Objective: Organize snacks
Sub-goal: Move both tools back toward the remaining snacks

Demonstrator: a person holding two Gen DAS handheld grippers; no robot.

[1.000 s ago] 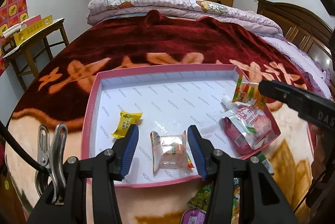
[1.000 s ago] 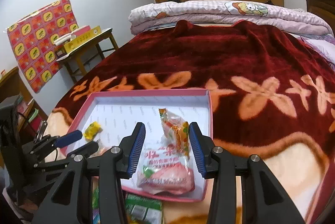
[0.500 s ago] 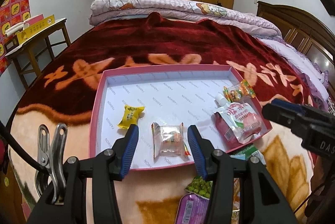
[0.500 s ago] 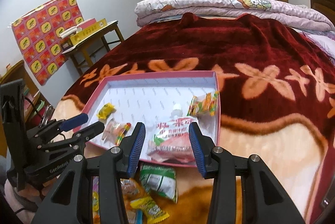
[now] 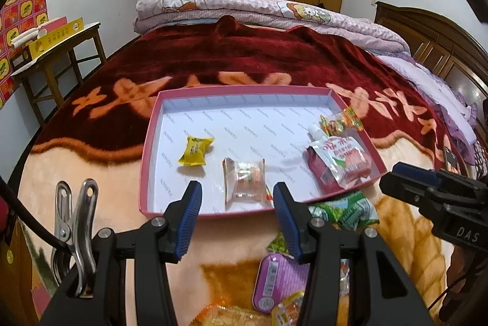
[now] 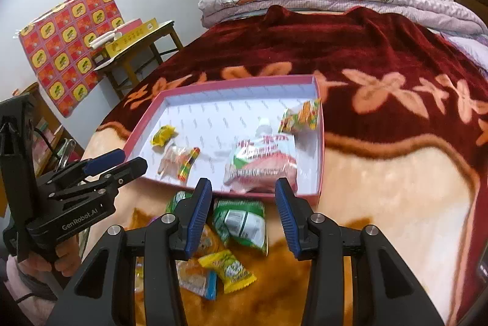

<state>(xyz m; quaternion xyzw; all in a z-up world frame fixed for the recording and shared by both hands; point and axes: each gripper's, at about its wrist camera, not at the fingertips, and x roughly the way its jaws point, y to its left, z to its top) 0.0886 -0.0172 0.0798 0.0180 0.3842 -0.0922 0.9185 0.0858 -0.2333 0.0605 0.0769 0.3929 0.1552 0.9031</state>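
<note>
Now both grippers have pulled back from the pink tray (image 5: 146, 149): the right gripper (image 6: 244, 214) no longer pinches the orange packet (image 6: 300, 117), which lies in the tray's far right corner beside the red pouch (image 5: 337, 159), and it hangs spread and empty above the green bag (image 6: 241, 220) in the pile on the blanket (image 6: 381, 204). The left gripper (image 5: 236, 217) is spread and empty too, so I think four snacks are put away and the pile comes next. I can read "FASHION" printed over the tray floor, "GenRobot.AI" and "DAS" on the tools; the packet words are too blurry.
</note>
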